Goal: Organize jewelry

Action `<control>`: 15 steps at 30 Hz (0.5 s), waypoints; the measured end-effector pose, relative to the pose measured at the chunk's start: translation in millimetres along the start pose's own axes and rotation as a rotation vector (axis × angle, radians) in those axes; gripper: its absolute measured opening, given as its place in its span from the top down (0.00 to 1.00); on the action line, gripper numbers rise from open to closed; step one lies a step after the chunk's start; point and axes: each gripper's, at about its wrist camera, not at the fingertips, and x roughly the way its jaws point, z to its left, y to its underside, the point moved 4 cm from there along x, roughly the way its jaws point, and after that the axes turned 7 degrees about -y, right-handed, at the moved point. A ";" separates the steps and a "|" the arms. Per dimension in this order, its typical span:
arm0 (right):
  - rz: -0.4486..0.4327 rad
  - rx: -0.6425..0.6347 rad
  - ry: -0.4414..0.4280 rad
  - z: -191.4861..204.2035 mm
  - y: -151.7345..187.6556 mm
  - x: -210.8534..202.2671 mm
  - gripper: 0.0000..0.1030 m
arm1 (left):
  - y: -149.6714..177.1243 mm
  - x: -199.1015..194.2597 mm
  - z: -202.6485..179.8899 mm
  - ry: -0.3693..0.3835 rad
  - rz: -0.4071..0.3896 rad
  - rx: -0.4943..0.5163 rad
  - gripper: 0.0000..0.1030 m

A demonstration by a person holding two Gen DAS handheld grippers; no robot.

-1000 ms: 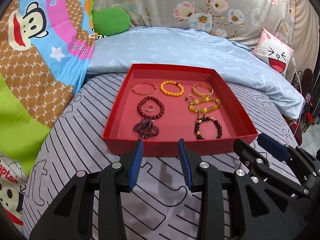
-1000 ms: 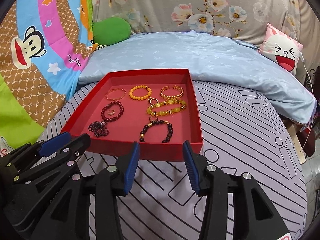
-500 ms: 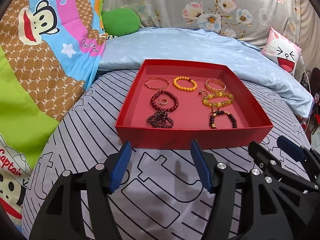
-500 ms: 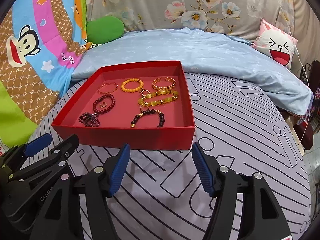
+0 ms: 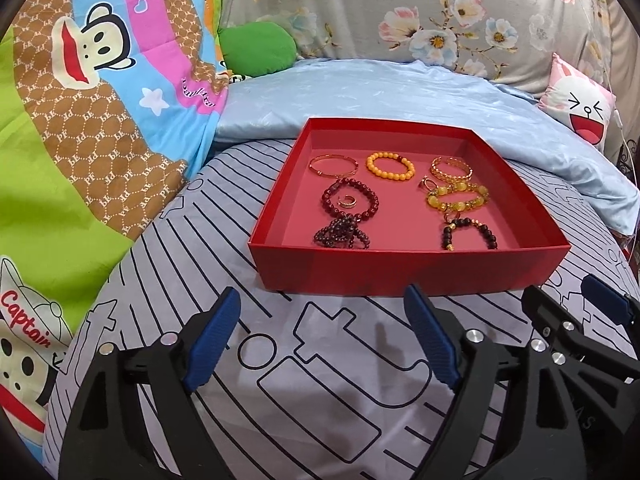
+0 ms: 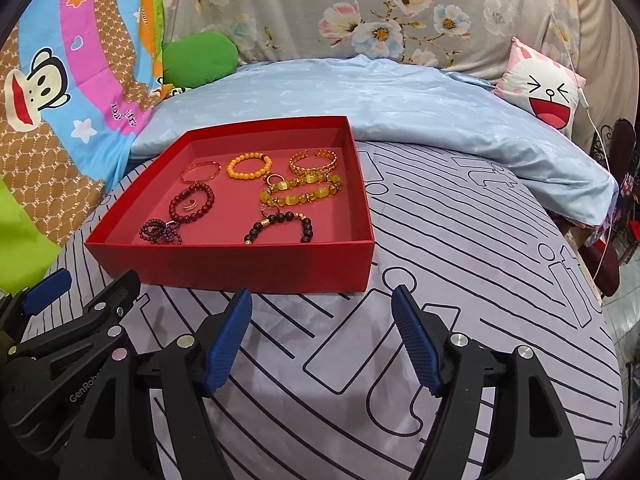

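Observation:
A red tray (image 5: 400,268) (image 6: 240,268) sits on the striped grey bed cover. Inside lie several pieces: a thin gold bangle (image 5: 333,165), an orange bead bracelet (image 5: 390,166), a gold chain cuff (image 5: 452,169), a dark red bead bracelet (image 5: 350,202) with a small ring (image 5: 346,201) inside it, a yellow stone bracelet (image 5: 456,197), a dark purple bead cluster (image 5: 340,234) and a black bead bracelet (image 5: 470,232). My left gripper (image 5: 320,340) is open and empty, just before the tray's front wall. My right gripper (image 6: 322,338) is open and empty beside it.
A light blue blanket (image 5: 380,96) lies behind the tray. A cartoon monkey quilt (image 5: 80,100) rises on the left. A green cushion (image 5: 258,46) and a pink rabbit pillow (image 5: 580,104) sit at the back. The bed's right edge (image 6: 596,280) drops off.
Both grippers have pulled back from the tray and their jaws have opened wider. The jewelry in the tray has not moved.

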 end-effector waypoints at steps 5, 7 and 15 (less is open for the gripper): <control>-0.005 0.005 0.007 -2.0 0.7 1.1 0.28 | 2.0 3.4 3.0 -0.012 0.003 -0.009 0.16; -0.012 0.000 0.019 -3.1 0.5 1.4 0.25 | 2.7 4.9 3.9 -0.014 0.005 -0.013 0.14; -0.015 -0.016 0.035 -6.1 -0.8 3.1 0.19 | 3.5 8.9 7.8 -0.021 0.022 -0.023 0.10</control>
